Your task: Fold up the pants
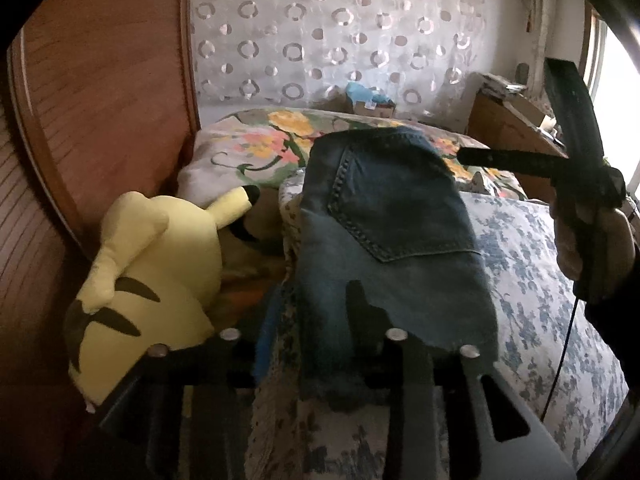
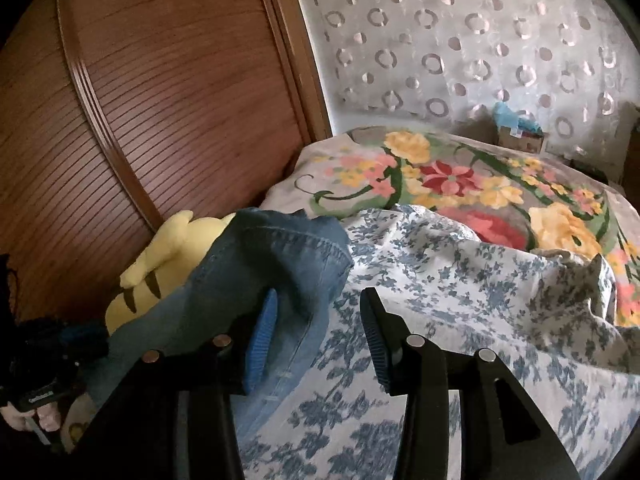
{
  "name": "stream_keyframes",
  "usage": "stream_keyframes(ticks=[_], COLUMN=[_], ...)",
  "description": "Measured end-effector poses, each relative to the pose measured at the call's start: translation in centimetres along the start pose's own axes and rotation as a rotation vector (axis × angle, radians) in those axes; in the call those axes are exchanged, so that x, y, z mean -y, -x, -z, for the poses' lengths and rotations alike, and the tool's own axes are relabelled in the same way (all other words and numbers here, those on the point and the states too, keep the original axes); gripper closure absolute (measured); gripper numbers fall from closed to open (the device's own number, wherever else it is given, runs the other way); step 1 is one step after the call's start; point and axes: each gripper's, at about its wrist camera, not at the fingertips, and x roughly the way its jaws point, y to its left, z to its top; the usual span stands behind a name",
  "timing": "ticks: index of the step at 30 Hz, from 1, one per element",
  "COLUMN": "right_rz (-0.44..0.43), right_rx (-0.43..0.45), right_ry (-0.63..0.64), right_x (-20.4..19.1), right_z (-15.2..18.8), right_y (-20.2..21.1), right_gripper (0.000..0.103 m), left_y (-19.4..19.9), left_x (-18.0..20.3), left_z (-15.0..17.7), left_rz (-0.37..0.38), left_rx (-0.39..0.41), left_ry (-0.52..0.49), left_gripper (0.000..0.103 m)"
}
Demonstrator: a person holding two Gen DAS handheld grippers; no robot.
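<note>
Folded blue jeans (image 1: 384,220) lie on the bed with a back pocket facing up. In the left wrist view my left gripper (image 1: 316,312) is open at the near end of the jeans. Their left edge lies between its fingers, and the pads do not press on it. In the right wrist view my right gripper (image 2: 320,336) is open too. Its left blue pad (image 2: 262,340) rests over the right edge of the jeans (image 2: 256,264), and its right finger is over the bedcover. The right gripper (image 1: 520,160), held in a hand, also shows at the right of the left wrist view.
A yellow plush toy (image 1: 160,264) lies just left of the jeans against a wooden wardrobe door (image 1: 100,80). A blue-flowered white bedcover (image 2: 440,280) spreads to the right, with a bright floral blanket (image 2: 460,176) behind it. A nightstand (image 1: 512,120) and a curtain stand at the back.
</note>
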Motion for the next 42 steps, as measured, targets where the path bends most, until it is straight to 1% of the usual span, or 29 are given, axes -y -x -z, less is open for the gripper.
stream_keyframes(ticks=[3, 5, 7, 10, 11, 13, 14, 15, 17, 20, 24, 27, 29, 31, 33, 36, 39, 42], right_rz=[-0.01, -0.017, -0.023, -0.028, -0.029, -0.02, -0.017, -0.015, -0.003, 0.02, 0.049, 0.087, 0.107, 0.137, 0.168, 0.242, 0.306, 0.34], right_rx=[0.018, 0.035, 0.051, 0.077, 0.085, 0.101, 0.108, 0.114, 0.126, 0.157, 0.184, 0.205, 0.221, 0.237, 0.262, 0.301, 0.336, 0.361], right_ry=[-0.008, -0.003, 0.005, 0.018, 0.022, 0.034, 0.037, 0.038, 0.04, 0.042, 0.028, 0.016, 0.009, -0.004, -0.013, -0.018, -0.041, -0.065], right_x=[-0.3, -0.8, -1.1, -1.7, -1.9, -2.2, -2.3, -2.6, -2.6, -2.6, -2.4, -2.0, -1.9, -1.8, -1.8, -2.5, -3.1, -3.6], right_z=[1.2, 1.9, 2.6, 3.7, 4.2, 5.2, 5.7, 6.3, 7.5, 9.6, 12.5, 15.0, 16.4, 18.0, 19.6, 21.8, 23.7, 25.2], right_y=[1.4, 3.1, 5.0, 7.9, 9.0, 10.9, 12.1, 13.1, 15.1, 18.4, 22.6, 26.0, 28.0, 30.2, 32.8, 35.9, 38.5, 40.7], right_gripper=[0.058, 0.058, 0.058, 0.058, 0.058, 0.058, 0.058, 0.058, 0.058, 0.058, 0.058, 0.058, 0.058, 0.058, 0.058, 0.058, 0.054, 0.05], left_y=[1.7, 2.6, 3.8, 5.3, 5.9, 7.0, 7.6, 8.2, 9.2, 11.0, 13.9, 15.6, 16.3, 17.4, 18.5, 19.7, 20.6, 21.4], left_x=[0.5, 0.9, 1.7, 3.1, 3.6, 4.7, 5.2, 5.9, 7.1, 8.9, 11.7, 13.7, 15.0, 16.2, 17.0, 18.0, 19.3, 20.7], left_z=[0.1, 0.3, 0.4, 0.6, 0.7, 0.9, 1.0, 1.1, 1.3, 1.8, 2.6, 3.1, 3.5, 3.9, 4.4, 5.0, 5.5, 6.1], left_rz=[-0.006, -0.001, 0.008, 0.021, 0.025, 0.03, 0.035, 0.036, 0.032, 0.03, 0.06, 0.089, 0.07, 0.04, 0.052, 0.083, 0.084, 0.084], left_rx=[0.024, 0.036, 0.048, 0.066, 0.072, 0.09, 0.101, 0.11, 0.122, 0.163, 0.225, 0.242, 0.243, 0.271, 0.298, 0.309, 0.317, 0.322], left_ry=[0.0, -0.003, -0.014, -0.034, -0.039, -0.049, -0.055, -0.064, -0.077, -0.09, -0.106, -0.109, -0.104, -0.092, -0.068, -0.043, -0.052, -0.064], left_gripper=[0.06, 0.059, 0.055, 0.054, 0.052, 0.035, 0.02, 0.015, 0.013, 0.0, 0.0, 0.0, 0.0, 0.0, 0.0, 0.0, 0.0, 0.0])
